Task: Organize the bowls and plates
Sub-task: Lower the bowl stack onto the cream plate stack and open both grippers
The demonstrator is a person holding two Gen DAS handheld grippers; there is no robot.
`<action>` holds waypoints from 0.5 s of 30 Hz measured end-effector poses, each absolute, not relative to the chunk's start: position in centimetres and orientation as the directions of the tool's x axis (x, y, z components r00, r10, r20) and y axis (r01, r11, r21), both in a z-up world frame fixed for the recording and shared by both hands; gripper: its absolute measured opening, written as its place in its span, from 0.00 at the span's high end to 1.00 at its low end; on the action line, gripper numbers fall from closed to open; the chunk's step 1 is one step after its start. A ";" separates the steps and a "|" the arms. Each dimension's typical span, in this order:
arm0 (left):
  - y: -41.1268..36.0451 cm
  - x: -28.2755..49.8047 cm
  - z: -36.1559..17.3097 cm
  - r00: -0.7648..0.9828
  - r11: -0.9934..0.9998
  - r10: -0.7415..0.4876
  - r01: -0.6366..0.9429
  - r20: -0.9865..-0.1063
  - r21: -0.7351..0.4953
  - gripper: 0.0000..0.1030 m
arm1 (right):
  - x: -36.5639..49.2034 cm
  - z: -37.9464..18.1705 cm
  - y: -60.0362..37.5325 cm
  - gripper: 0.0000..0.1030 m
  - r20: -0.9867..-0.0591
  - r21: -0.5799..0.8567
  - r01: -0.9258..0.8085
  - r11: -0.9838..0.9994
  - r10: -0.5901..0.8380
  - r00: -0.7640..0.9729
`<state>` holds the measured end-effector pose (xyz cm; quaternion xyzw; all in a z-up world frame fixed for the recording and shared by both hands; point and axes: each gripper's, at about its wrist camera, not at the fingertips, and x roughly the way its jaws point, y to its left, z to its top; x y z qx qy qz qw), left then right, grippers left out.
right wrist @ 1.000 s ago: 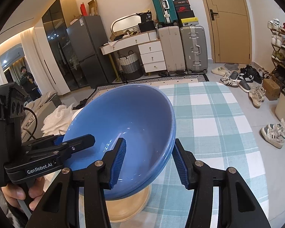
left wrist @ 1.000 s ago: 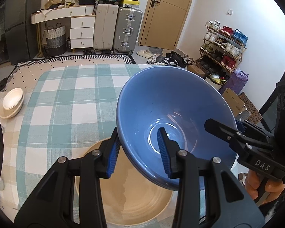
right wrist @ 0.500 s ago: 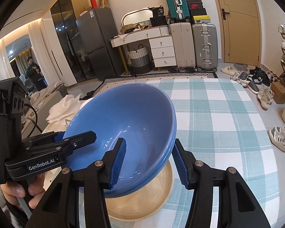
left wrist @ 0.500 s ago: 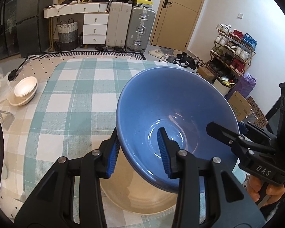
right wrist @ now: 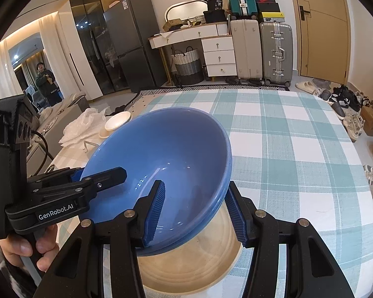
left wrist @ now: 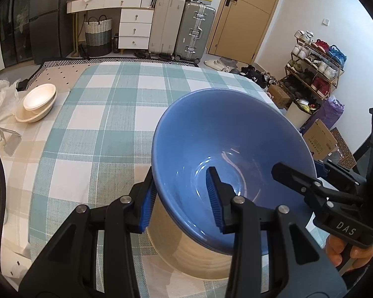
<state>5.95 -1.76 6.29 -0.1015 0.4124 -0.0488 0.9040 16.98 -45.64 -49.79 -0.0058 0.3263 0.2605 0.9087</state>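
Note:
A large blue bowl [left wrist: 223, 136] [right wrist: 166, 144] hangs tilted over a wide beige bowl [left wrist: 186, 255] [right wrist: 194, 268] that stands on the checked tablecloth [left wrist: 99, 124]. My left gripper [left wrist: 180, 186] is shut on the blue bowl's near-left wall, one pad inside and one outside. On the opposite wall my right gripper [right wrist: 196, 188] is shut in the same way. A second blue rim shows just under the bowl's edge. The blue bowl's underside is hidden, so I cannot tell whether it touches the beige bowl.
Two small cream bowls [left wrist: 37, 101] [right wrist: 116, 123] sit nested at the table's left edge, beside a white plastic bag [right wrist: 79, 126] and a small metal stand [left wrist: 8, 139]. A black cable [left wrist: 0, 186] hangs at the left. A person [right wrist: 44, 79] stands far off.
Both grippers have carried the blue bowl forward and down. The beige bowl, earlier off to the lower left, now lies right beneath it. Neither grip has changed.

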 end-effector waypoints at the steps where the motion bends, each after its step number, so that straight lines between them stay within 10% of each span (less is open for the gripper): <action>1: -1.8 6.1 6.0 0.651 0.975 -0.172 0.004 -0.739 -0.223 0.65 | 17.2 -50.1 -45.6 0.50 -0.600 0.162 -0.476 0.865 0.469 0.648; 15: -1.5 8.1 3.2 0.640 0.976 -0.166 -0.002 -0.750 -0.218 0.65 | 18.7 -52.0 -45.7 0.50 -0.622 0.167 -0.471 0.866 0.463 0.631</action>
